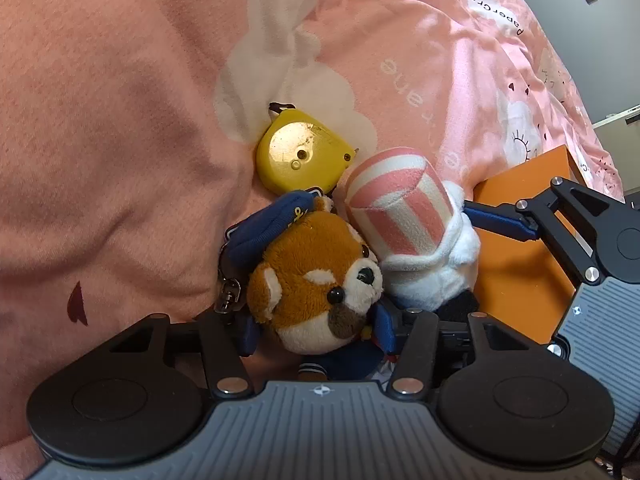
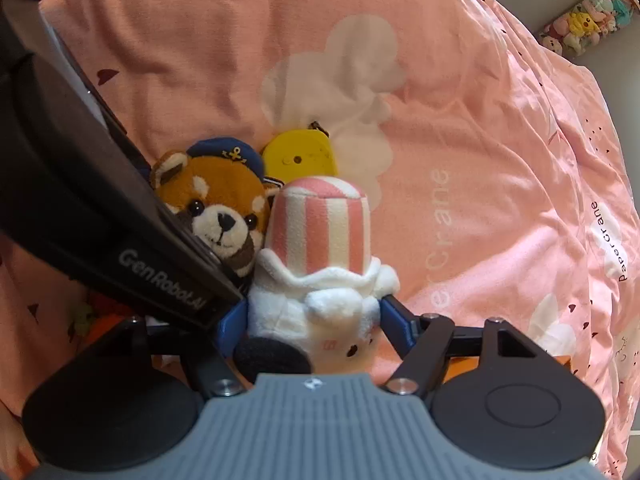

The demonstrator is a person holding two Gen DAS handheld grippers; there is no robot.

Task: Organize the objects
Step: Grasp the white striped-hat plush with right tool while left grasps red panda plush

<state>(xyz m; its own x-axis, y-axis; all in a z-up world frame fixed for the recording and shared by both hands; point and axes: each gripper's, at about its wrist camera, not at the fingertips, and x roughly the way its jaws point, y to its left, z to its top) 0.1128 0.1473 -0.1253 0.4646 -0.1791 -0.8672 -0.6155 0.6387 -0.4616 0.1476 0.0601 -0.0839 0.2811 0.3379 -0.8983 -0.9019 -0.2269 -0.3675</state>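
Note:
My left gripper [image 1: 320, 336] is shut on a brown red-panda plush [image 1: 316, 280] with a blue sailor cap; the plush also shows in the right wrist view [image 2: 218, 208]. My right gripper [image 2: 314, 320] is shut on a white plush with a pink-and-white striped hat [image 2: 320, 268], which also shows in the left wrist view [image 1: 404, 216]. The two plushes touch side by side. A yellow tape measure [image 1: 300, 156] lies on the pink duvet just behind them, also visible in the right wrist view [image 2: 298, 158].
A pink printed duvet [image 1: 120, 120] fills the scene. An orange box [image 1: 524, 248] sits at the right under the right gripper. A container of plush toys [image 2: 584, 20] stands far back right.

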